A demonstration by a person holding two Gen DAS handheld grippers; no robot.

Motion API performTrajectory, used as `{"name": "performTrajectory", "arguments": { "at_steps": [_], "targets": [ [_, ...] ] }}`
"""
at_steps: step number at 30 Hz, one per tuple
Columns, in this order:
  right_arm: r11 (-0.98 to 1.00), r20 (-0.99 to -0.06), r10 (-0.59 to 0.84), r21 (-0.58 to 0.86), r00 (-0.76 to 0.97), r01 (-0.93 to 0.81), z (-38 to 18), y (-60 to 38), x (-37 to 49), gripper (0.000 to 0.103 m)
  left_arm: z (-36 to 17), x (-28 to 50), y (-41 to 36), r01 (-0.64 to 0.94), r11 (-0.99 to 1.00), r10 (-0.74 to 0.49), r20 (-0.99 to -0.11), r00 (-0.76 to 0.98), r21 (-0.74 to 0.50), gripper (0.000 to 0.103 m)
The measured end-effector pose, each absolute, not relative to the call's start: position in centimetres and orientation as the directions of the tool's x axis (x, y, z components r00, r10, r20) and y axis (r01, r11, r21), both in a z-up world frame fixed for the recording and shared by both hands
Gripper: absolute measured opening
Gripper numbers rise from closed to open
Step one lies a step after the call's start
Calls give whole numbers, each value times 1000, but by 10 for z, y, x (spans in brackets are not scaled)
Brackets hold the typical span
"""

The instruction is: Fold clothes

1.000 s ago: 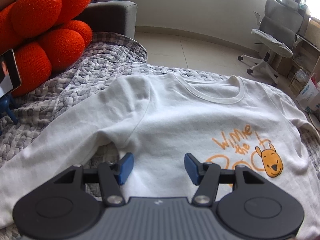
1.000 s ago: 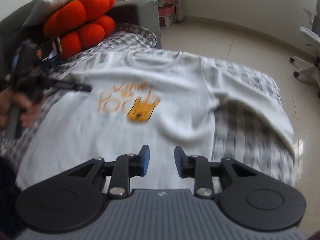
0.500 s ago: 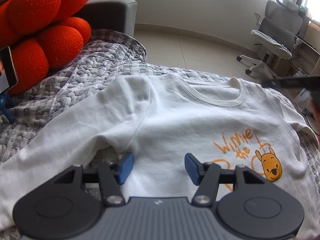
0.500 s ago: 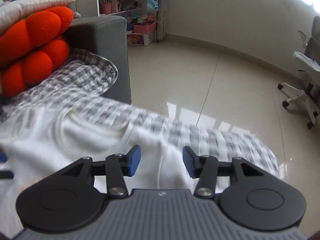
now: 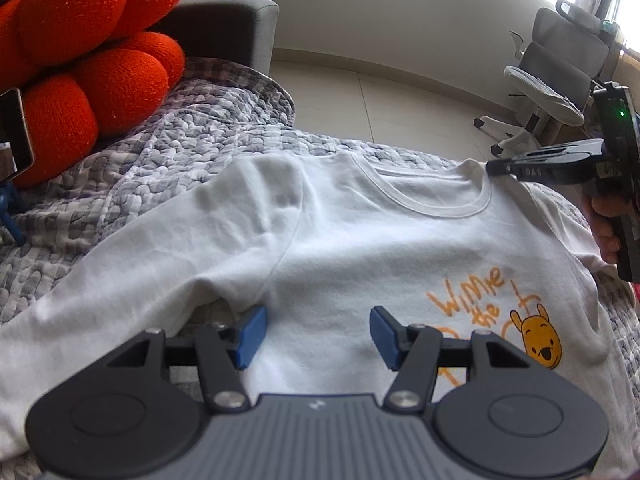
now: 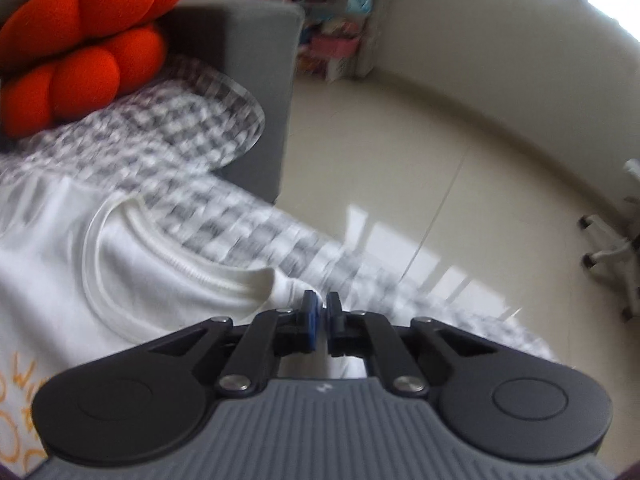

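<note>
A white long-sleeved shirt (image 5: 360,240) with an orange bear print (image 5: 538,344) lies face up on a grey checked quilt (image 5: 140,168). My left gripper (image 5: 316,332) hovers open just above the shirt's body, beside the armpit of the sleeve that stretches to the left. My right gripper (image 6: 321,312) has its blue pads (image 6: 309,316) pinched nearly together on the shirt's (image 6: 140,280) shoulder edge, right beside the collar (image 6: 192,272). From the left wrist view, the right gripper (image 5: 492,169) tip sits at that shoulder, held by a hand (image 5: 600,220).
Orange ball cushions (image 5: 100,52) lean against a grey sofa arm (image 5: 236,28) at the back left. A phone (image 5: 16,132) stands on a holder at the left edge. Beyond the quilt lies bare floor (image 6: 400,140), with an office chair (image 5: 560,72) at the far right.
My right gripper swung from the shirt's lower body up to the shoulder by the collar and went from open to shut there. The left gripper stayed open and barely shifted.
</note>
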State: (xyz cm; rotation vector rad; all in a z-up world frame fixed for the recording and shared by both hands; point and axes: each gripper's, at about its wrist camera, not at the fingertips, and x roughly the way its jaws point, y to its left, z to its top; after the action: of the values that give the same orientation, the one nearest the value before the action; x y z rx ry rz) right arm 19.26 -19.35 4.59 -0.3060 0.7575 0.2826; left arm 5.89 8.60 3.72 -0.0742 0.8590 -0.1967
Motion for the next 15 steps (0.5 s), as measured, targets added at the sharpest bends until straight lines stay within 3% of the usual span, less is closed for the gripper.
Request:
{"name": "performTrajectory", "arguments": {
  "at_steps": [6, 14, 15],
  "targets": [
    [917, -672, 56, -258, 739, -304, 33, -184, 195, 3, 37, 60, 90, 126, 976, -215, -742, 635, -175, 59],
    [953, -643, 37, -207, 765, -221, 49, -189, 190, 3, 37, 59, 88, 131, 978, -209, -742, 637, -164, 59],
    [957, -638, 36, -200, 769, -211, 52, -189, 188, 8, 37, 59, 89, 131, 977, -211, -742, 636, -166, 59]
  ]
}}
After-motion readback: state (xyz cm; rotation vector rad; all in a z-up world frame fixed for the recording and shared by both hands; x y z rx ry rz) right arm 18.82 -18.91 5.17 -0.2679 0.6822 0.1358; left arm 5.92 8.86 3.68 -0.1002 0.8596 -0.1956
